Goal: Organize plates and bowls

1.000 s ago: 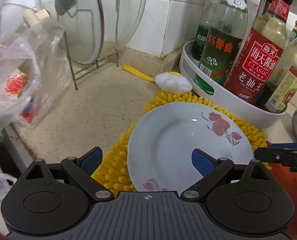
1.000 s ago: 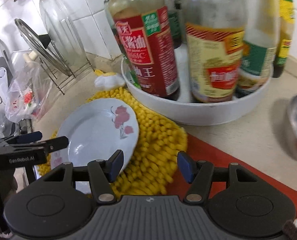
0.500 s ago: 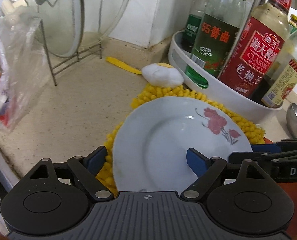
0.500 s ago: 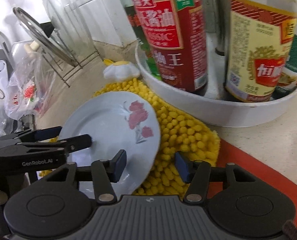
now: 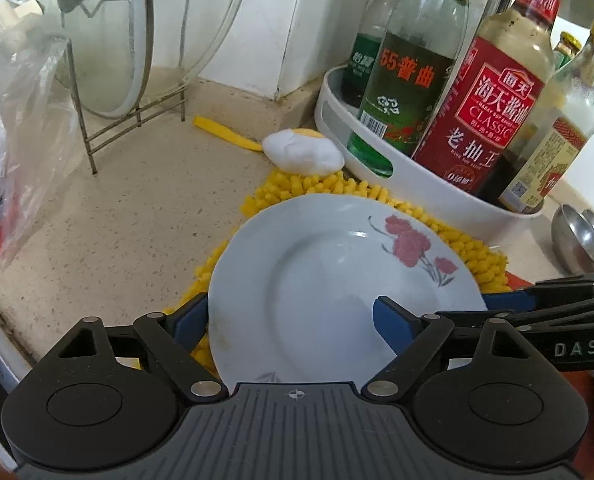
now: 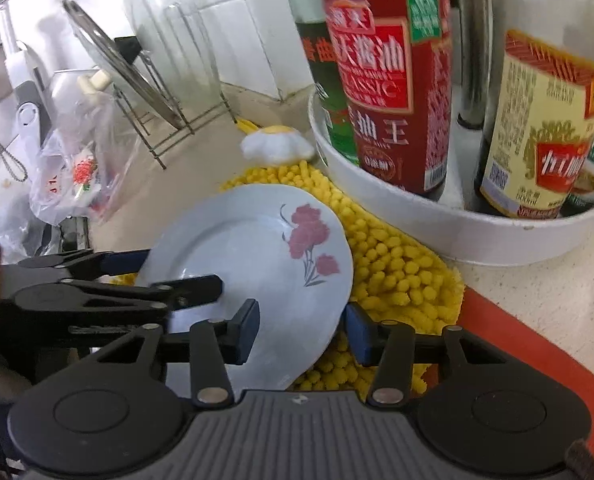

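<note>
Left gripper [image 5: 291,320] is seen in the left wrist view with its jaws spread wide astride the near rim of the white floral plate [image 5: 337,280]: one blue pad is tucked under the plate's left edge, the other lies over its surface. The plate rests on a yellow chenille mat [image 5: 469,248] directly ahead. Beyond it, a white turntable tray [image 5: 417,188] is loaded with sauce bottles, a dark soy sauce bottle [image 5: 493,92] among them. To the front left, glass lids are held in a wire rack [image 5: 109,120].

In the right wrist view, the right gripper [image 6: 301,330] is likewise held wide open across the plate's [image 6: 257,256] right rim, one pad above the plate, the other over the mat [image 6: 397,276]. The left gripper [image 6: 137,276] is seen to the left, at the plate's opposite edge. The tray [image 6: 477,236] stands ahead to the right.
</note>
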{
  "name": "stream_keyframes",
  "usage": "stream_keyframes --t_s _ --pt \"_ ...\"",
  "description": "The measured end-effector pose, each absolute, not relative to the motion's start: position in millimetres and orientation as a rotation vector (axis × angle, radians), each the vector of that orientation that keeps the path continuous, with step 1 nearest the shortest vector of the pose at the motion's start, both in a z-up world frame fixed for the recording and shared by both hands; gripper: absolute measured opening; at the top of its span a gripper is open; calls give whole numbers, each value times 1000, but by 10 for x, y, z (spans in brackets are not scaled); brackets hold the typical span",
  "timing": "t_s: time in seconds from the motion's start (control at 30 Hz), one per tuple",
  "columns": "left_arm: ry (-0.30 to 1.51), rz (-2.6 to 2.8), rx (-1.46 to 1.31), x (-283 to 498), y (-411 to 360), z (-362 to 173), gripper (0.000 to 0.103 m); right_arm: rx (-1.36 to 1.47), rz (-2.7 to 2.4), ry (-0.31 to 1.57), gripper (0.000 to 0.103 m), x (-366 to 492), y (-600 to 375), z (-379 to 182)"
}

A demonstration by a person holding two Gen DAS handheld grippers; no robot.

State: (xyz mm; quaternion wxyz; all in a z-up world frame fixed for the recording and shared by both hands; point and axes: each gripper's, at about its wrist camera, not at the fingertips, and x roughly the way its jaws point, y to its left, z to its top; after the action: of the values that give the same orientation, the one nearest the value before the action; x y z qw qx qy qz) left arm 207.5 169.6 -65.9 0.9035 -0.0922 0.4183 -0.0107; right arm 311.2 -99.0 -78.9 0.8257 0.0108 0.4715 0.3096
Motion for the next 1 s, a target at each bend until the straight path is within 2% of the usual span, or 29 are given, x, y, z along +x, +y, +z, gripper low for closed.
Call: stream_keyframes --t_s 0.2,0.37,1.0 --pt "866 -21 -143 2108 1617 -703 94 31 668 1026 40 3149 -961 -843" --pt "881 -14 -203 2073 1683 -660 90 40 655 1027 38 3146 -974 -842" --pt "855 -101 -195 1921 1278 -374 90 130 593 975 38 2955 -1444 -599"
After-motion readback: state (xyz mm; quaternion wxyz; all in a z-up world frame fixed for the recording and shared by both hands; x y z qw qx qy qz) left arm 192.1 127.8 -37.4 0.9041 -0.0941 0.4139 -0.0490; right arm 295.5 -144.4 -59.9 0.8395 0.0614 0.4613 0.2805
